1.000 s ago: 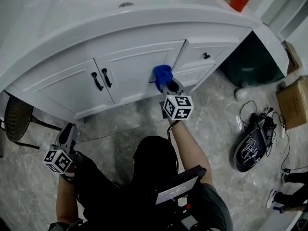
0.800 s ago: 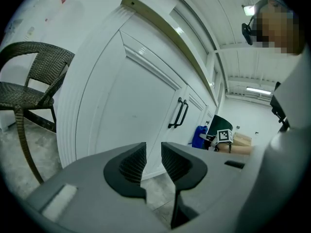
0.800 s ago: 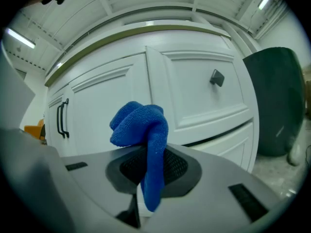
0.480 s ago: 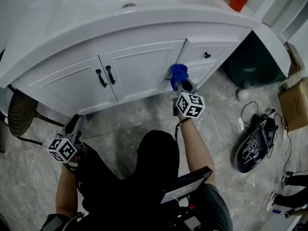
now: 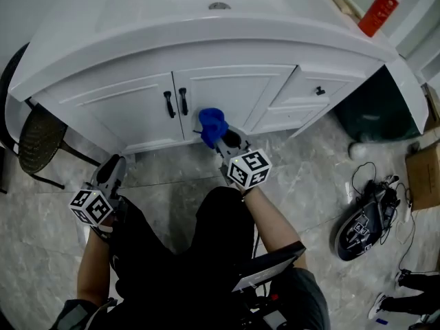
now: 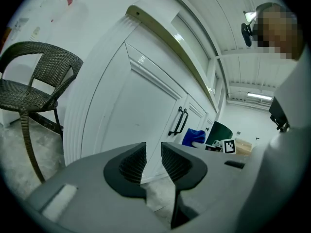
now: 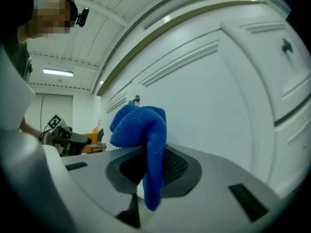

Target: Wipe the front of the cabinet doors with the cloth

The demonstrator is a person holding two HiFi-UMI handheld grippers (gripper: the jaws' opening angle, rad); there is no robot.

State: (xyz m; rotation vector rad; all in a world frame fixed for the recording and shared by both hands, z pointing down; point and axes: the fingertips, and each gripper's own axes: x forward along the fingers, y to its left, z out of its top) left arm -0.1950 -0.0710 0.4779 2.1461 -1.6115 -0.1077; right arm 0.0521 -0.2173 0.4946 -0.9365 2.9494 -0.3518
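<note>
text: none legible | red bottle [image 5: 379, 12] on the countertop [image 5: 137, 26]; label too small to read

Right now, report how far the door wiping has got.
Done: no wiped patch shows, so unclear. In hand: right gripper clamps the cloth against the right door, low, beside the handles. Left: can't tell how much; left gripper hangs open, empty, below the left door.

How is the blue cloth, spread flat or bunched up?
Bunched up: the blue cloth is a crumpled wad pinched in the right tool, one end hanging down.
</note>
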